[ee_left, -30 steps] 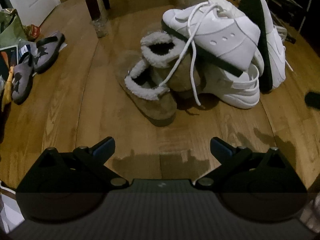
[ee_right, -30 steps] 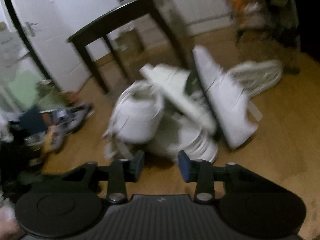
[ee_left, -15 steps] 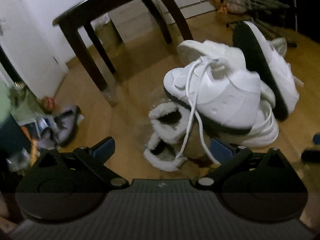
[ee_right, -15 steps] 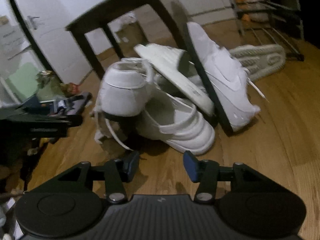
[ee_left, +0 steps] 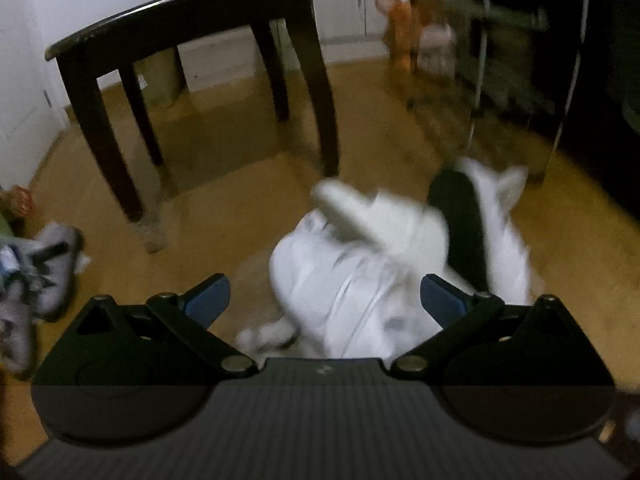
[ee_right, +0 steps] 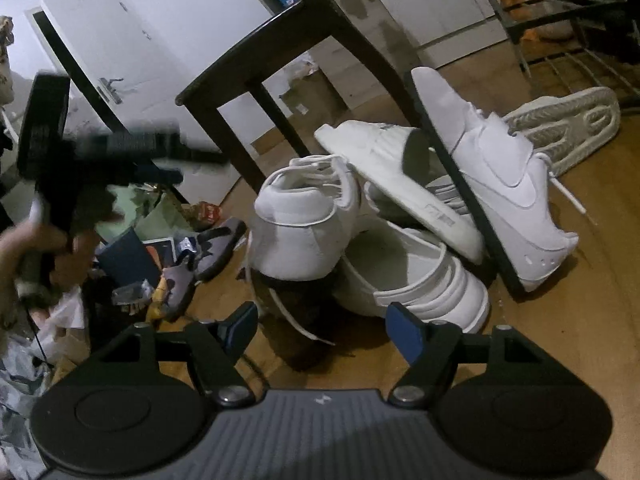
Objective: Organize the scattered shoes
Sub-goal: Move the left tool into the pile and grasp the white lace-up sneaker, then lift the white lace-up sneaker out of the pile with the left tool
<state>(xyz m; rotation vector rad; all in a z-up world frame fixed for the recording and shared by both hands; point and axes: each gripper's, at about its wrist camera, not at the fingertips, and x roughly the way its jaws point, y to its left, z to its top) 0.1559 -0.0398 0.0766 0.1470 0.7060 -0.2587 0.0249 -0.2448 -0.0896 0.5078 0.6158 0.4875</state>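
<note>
White sneakers lie heaped on the wood floor. In the blurred left wrist view, a white laced sneaker [ee_left: 352, 280] sits just past my open left gripper [ee_left: 324, 300], beside a black-soled sneaker [ee_left: 460, 224] on edge. A bit of fleece slipper [ee_left: 264, 336] peeks out below. My right gripper [ee_right: 322, 332] is open and holds nothing. It stands in front of a white high-top's heel [ee_right: 304, 224] and a strapped white sneaker [ee_right: 420, 280]. A black-soled sneaker [ee_right: 500, 184] leans on a white slide [ee_right: 400, 184]. Another shoe [ee_right: 568, 128] lies sole up behind.
A dark wooden table [ee_right: 280, 40] stands right behind the pile. Grey slippers [ee_right: 216, 244] and scattered clutter lie on the left. A wire rack [ee_right: 560, 20] stands at the back right. A hand [ee_right: 24, 248] holds the left gripper [ee_right: 60, 160] at far left.
The left gripper has come in low over the pile and tipped up towards the table. The right gripper has opened wider and closed in on the high-top.
</note>
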